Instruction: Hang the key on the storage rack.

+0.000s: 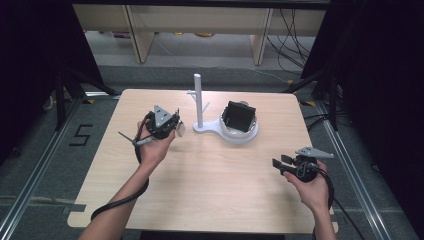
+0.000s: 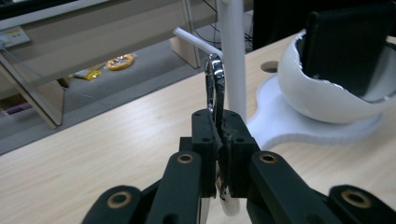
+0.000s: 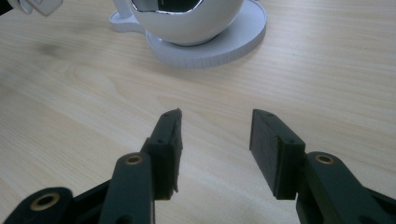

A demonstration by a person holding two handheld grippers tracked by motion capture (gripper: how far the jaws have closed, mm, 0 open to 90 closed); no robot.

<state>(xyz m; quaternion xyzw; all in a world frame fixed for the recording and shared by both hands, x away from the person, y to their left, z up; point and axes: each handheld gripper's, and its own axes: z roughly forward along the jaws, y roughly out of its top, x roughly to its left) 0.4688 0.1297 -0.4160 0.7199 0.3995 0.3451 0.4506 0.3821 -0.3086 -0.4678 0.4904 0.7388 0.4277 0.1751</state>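
Observation:
My left gripper (image 1: 176, 127) (image 2: 219, 126) is shut on a thin shiny metal piece (image 2: 215, 79) that stands upright from its jaws, with a white end below them. The piece is held just short of a short peg (image 2: 196, 41) on a white post (image 1: 198, 100) (image 2: 232, 56); whether they touch I cannot tell. The post's flat white base (image 3: 219, 46) also carries a white bowl (image 1: 240, 132) (image 2: 322, 98) (image 3: 187, 23) with a black block (image 1: 238, 116) (image 2: 350, 46) in it. My right gripper (image 1: 277, 162) (image 3: 215, 135) is open over bare wood, well in front of the bowl.
The light wooden table (image 1: 210, 190) has rounded corners and a small round hole (image 2: 269, 66) near the stand. Beyond its far edge are wooden furniture legs (image 1: 140, 35), cables (image 1: 292, 35) and grey floor. A black cable (image 1: 120, 200) trails from the left gripper along the forearm.

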